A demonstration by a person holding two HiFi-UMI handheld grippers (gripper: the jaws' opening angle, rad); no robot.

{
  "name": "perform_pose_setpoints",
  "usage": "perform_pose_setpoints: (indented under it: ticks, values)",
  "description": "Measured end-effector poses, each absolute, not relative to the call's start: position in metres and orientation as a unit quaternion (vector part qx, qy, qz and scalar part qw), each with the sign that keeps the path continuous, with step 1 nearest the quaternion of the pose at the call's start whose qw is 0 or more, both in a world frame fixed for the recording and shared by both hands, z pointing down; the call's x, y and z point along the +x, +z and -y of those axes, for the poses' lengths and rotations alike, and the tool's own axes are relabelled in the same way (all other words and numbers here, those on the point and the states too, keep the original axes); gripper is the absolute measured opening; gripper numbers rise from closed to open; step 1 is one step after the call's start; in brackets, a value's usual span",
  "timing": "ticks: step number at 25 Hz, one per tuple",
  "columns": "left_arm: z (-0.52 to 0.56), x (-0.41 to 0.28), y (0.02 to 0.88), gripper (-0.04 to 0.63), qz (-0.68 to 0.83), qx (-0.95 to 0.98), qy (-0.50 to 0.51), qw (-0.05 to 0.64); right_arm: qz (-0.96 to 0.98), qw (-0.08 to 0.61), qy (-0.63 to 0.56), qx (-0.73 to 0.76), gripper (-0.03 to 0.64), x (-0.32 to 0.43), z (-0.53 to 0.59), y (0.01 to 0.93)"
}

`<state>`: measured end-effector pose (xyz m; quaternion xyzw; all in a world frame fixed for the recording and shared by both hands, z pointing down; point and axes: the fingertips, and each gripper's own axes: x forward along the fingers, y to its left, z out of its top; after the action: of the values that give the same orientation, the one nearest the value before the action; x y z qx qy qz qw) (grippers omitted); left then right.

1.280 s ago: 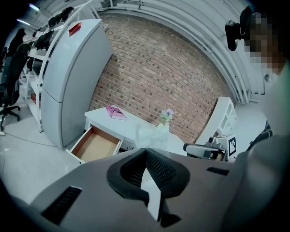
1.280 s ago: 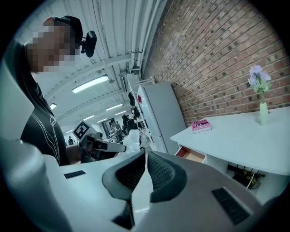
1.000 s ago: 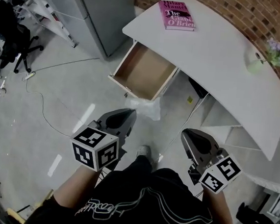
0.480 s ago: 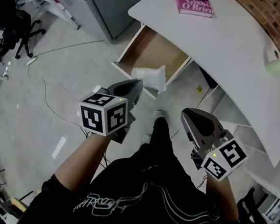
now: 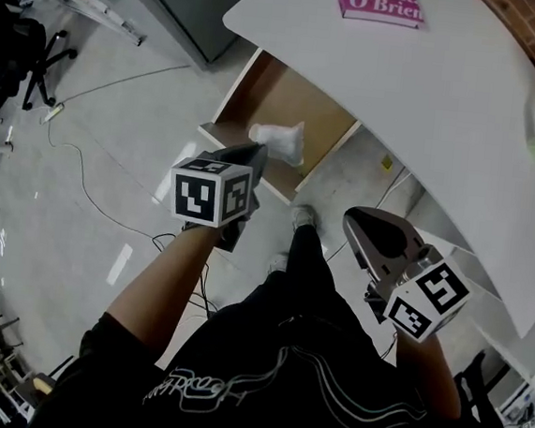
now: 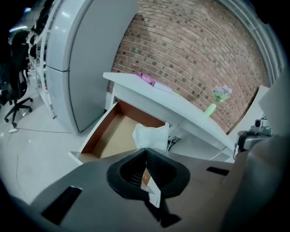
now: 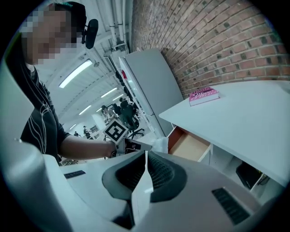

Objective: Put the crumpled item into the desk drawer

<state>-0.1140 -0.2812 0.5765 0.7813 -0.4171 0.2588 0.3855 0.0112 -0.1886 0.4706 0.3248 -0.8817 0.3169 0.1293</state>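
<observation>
Red brick wall (image 6: pixel 195 50) behind white curved surface (image 5: pixel 430 92). Tall grey cabinet (image 6: pixel 86 59) just beside surface, on its left. Pale glossy floor (image 5: pixel 86 144), thin cable (image 5: pixel 76 173) trailing across it. Black office chair (image 5: pixel 33 59) well apart, far left. Long strip lights (image 7: pixel 79 72) on ceiling.

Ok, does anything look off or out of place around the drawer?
Nothing stands out. The left gripper holds the crumpled white item at the open drawer; the pink book lies flat on the desk.
</observation>
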Motion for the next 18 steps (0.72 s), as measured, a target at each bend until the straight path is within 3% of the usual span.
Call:
perform_pose_setpoints:
  ticks: [18]
  values:
    - [0.345,-0.085,0.738,0.021,0.387,0.704,0.332,0.495,0.882,0.164,0.355,0.264,0.044,0.012,0.242,0.553]
